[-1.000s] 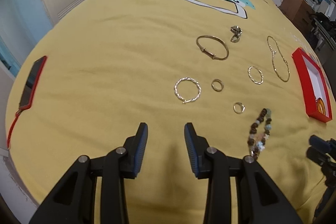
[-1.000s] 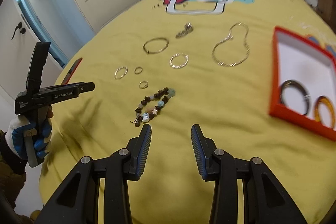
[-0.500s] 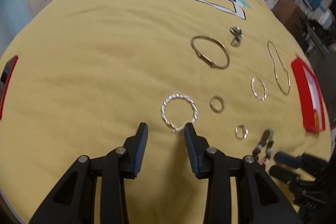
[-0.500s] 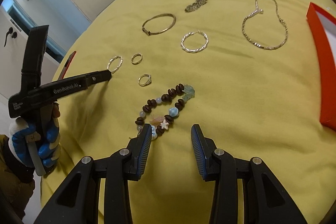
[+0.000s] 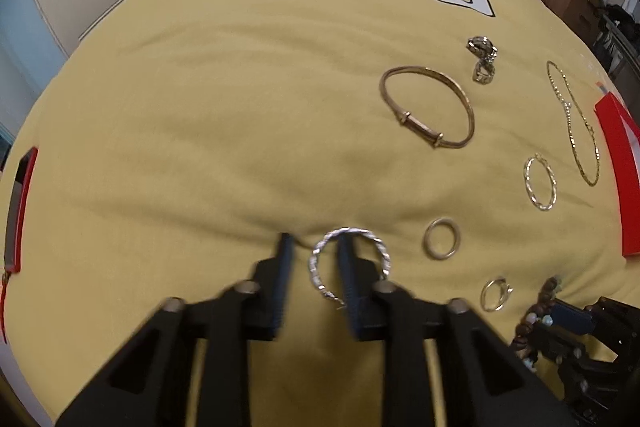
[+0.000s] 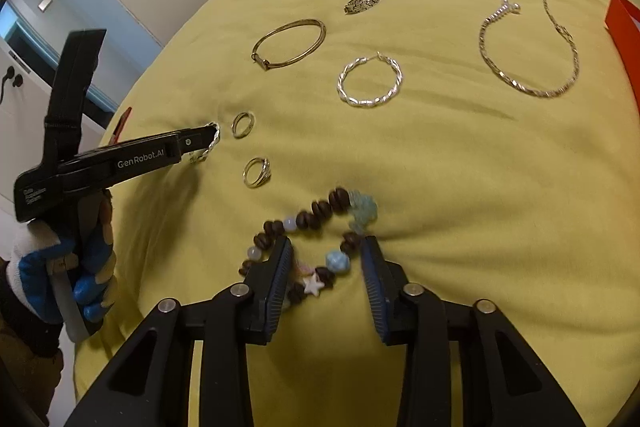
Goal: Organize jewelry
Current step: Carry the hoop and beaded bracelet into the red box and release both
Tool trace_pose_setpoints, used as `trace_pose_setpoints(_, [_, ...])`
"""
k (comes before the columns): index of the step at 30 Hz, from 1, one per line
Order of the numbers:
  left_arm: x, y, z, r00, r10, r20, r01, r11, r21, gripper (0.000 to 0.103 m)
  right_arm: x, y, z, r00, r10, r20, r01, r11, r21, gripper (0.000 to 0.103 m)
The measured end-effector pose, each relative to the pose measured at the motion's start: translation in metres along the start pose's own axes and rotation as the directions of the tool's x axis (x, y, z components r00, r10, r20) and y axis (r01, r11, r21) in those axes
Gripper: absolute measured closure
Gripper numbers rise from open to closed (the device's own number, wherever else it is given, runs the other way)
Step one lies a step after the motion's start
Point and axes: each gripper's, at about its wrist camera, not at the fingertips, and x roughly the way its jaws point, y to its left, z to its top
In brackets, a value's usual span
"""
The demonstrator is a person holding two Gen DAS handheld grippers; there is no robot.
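In the left wrist view, the left claw [image 5: 312, 267] is being closed, not yet clenched, astride the twisted silver hoop [image 5: 347, 261]'s nine-o'clock rim on the yellow bed [image 5: 200, 107], while in the right wrist view the right claw [image 6: 326, 263] is being closed around the beaded bracelet [image 6: 316, 235], apparently so both can be lifted together.

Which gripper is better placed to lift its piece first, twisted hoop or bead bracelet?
Left, probably. The left gripper has one side of the twisted silver hoop between its closing jaws. The right gripper is also closing, but straddles several beads of the beaded bracelet, a looser hold.
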Motion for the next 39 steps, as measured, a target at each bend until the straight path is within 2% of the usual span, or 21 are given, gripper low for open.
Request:
trace_pose_setpoints(1, [-0.001,-0.002,0.001,1.0,0.009,0.004,-0.009,1.0,0.004,0.097,0.001,0.0,0.001,1.0,-0.013,-0.001,0.013,1.0,-0.007,0.089])
trace_pose_setpoints(2, [-0.002,-0.005,0.0,1.0,0.018,0.011,-0.018,1.0,0.004,0.098,0.001,-0.001,0.001,1.0,-0.011,-0.001,0.011,1.0,-0.005,0.091])
trace_pose_setpoints(8, [-0.019,0.008,-0.013,0.999,-0.005,0.042,0.007,0.998,-0.055,0.099,-0.014,0.004,-0.009,0.999,-0.02,0.028,0.021,0.999,-0.025,0.091])
trace_pose_setpoints(24, [-0.11,-0.005,-0.058,0.989,-0.009,0.145,0.015,0.999,-0.038,0.099,-0.114,0.013,-0.03,0.98,-0.001,0.198,0.009,0.999,-0.038,0.091])
trace_pose_setpoints(31, [-0.144,-0.038,-0.07,0.982,-0.047,0.181,0.046,0.999,0.011,0.099,-0.167,-0.005,-0.053,0.959,-0.011,0.282,0.015,1.0,-0.012,0.091])
trace_pose_setpoints(39, [-0.166,-0.103,-0.07,0.975,-0.125,0.186,0.107,0.989,0.104,0.099,-0.219,-0.047,-0.071,0.93,-0.077,0.358,0.061,0.997,0.054,0.091])
